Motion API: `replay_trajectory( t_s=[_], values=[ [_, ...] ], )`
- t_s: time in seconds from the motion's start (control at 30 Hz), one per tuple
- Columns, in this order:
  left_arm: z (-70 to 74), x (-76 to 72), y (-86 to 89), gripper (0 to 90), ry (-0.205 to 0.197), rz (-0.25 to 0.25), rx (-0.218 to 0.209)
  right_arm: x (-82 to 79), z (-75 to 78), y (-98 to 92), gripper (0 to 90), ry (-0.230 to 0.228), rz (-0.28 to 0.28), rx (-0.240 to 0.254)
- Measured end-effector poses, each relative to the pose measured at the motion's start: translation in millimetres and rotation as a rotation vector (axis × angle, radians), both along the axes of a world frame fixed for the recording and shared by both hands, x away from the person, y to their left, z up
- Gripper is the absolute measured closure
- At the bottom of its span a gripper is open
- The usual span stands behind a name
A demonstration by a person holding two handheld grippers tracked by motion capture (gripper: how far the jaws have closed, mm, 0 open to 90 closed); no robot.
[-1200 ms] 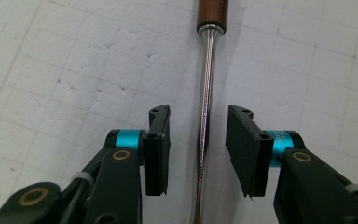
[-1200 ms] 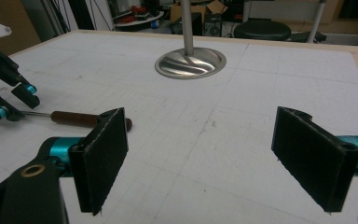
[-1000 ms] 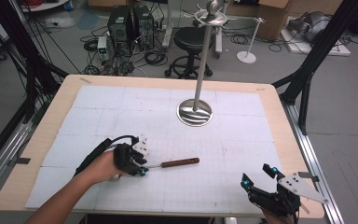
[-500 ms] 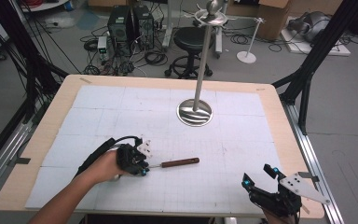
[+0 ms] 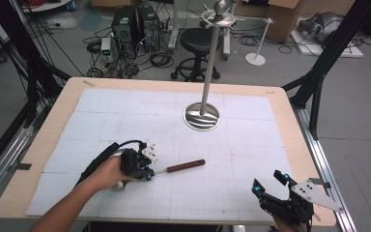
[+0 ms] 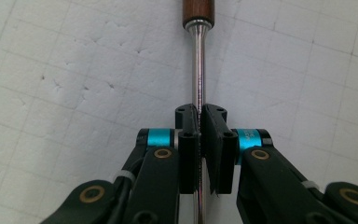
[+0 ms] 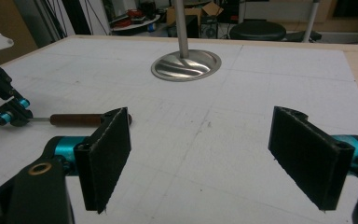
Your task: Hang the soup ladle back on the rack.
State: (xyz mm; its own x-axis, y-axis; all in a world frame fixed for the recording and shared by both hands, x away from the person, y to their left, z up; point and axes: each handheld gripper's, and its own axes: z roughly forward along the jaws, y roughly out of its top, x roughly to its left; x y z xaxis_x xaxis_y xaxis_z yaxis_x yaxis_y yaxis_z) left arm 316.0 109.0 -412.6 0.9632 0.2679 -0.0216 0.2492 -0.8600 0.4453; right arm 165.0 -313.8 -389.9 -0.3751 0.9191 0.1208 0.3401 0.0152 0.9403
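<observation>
Left tool [image 6: 200,122]: jaws just closed, pinching the screwdriver's [image 5: 179,167] metal shaft, near the stand [image 5: 202,116].
Right tool [image 7: 205,154]: wide, empty.
Progress: gripped; lift remains.

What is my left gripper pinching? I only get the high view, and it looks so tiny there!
Observer: The left gripper has just been closing its jaws. In the left gripper view, its pads press the thin shiny metal shaft of the brown wooden-handled tool, below the handle.
Operator: And the other one, is it grabbing something?
Observer: No. The right gripper view shows the right gripper wide open, with the bare white gridded table mat between its pads.
</observation>
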Motion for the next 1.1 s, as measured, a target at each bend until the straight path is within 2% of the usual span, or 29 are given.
replay_trajectory(
  t_s=[0.13, 0.27, 0.33, 0.37, 0.6, 0.67, 0.73, 0.8, 0.97, 1.1],
  values=[
    [3.2, -0.6, 2.8, 83.7, -0.004, 0.019, -0.026, -0.2, 0.1, -0.5, 19.8, 0.003, -0.003, 0.012],
    [10.1, -0.9, 12.2, 83.7, -0.012, 0.056, -0.079, -0.6, 0.1, -0.5, 19.8, 0.005, -0.005, 0.014],
    [16.1, -2.4, 19.2, 83.7, -0.021, 0.078, -0.12, -0.6, 0.4, -0.3, 19.8, 0.004, -0.006, 0.017],
    [16.1, -2.4, 19.2, 83.7, -0.021, 0.078, -0.12, -0.6, 0.4, -0.3, 19.8, 0.004, -0.006, 0.017],
    [21.0, -6.4, 33.0, 83.7, -0.046, 0.133, -0.2, -0.4, 0.6, 1.7, 19.8, 0.007, -0.001, 0.027],
    [22.1, -8.6, 37.9, 83.7, -0.067, 0.151, -0.22, 0.2, 0.3, 2.1, 19.8, 0.005, 0.0, 0.025],
    [22.8, -9.2, 39.4, 83.7, -0.069, 0.155, -0.228, 0.2, 0.2, 2.2, 19.8, 0.007, 0.002, 0.026],
    [25.0, -12.4, 43.2, 83.7, -0.088, 0.172, -0.252, 1.2, -0.5, 2.9, 19.8, 0.009, 0.004, 0.029],
    [30.4, -16.3, 49.4, 83.7, -0.117, 0.187, -0.283, 1.6, -0.4, 3.8, 19.8, 0.012, 0.007, 0.029],
    [33.2, -20.8, 57.3, 83.7, -0.135, 0.218, -0.337, 2.2, -0.7, 4.2, 19.8, 0.01, 0.009, 0.03]
  ],
)
